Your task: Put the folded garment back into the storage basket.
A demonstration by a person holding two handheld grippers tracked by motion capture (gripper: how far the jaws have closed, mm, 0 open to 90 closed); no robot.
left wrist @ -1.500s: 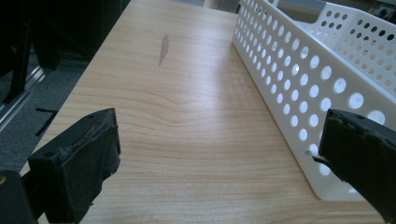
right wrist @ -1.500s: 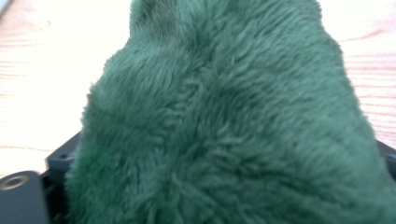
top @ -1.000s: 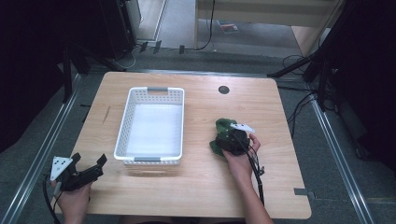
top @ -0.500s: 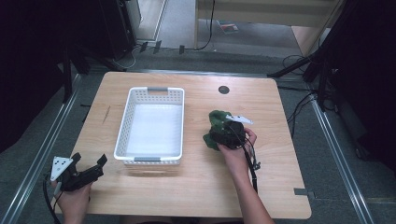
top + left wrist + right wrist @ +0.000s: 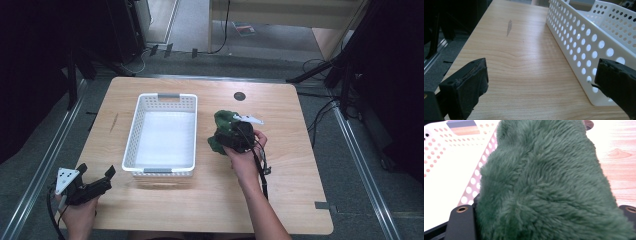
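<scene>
Dark floor and black stands ring the pale wooden table (image 5: 210, 210), and from the high view I see my white perforated basket (image 5: 162, 102) standing left of the table's middle, its long sides running away from me and a grey handle strip at each short end. My right gripper (image 5: 235, 137) sits just to the right of the basket, raised in my right hand (image 5: 245, 160), with its cable (image 5: 262, 175) trailing back along my forearm. It is clamped on a dark green plush cloth (image 5: 222, 130), which bunches up around the jaws and hangs beside the basket's right wall, not inside it. In the right gripper view the green fur (image 5: 544, 185) sits right between the two black jaws, with the basket's holed wall (image 5: 471, 187) behind it on the left and bare wood behind on the right. My left gripper (image 5: 95, 182) rests at the near left corner of the table in my left hand (image 5: 80, 212), well apart from the cloth, its grey three-cornered plate (image 5: 66, 177) on top. In the left gripper view its jaws stand wide apart with nothing between them but wood grain, and the basket's near corner (image 5: 586, 62) lies just beside the right-hand jaw. A small dark round hole (image 5: 239, 96) marks the table beyond the cloth.
</scene>
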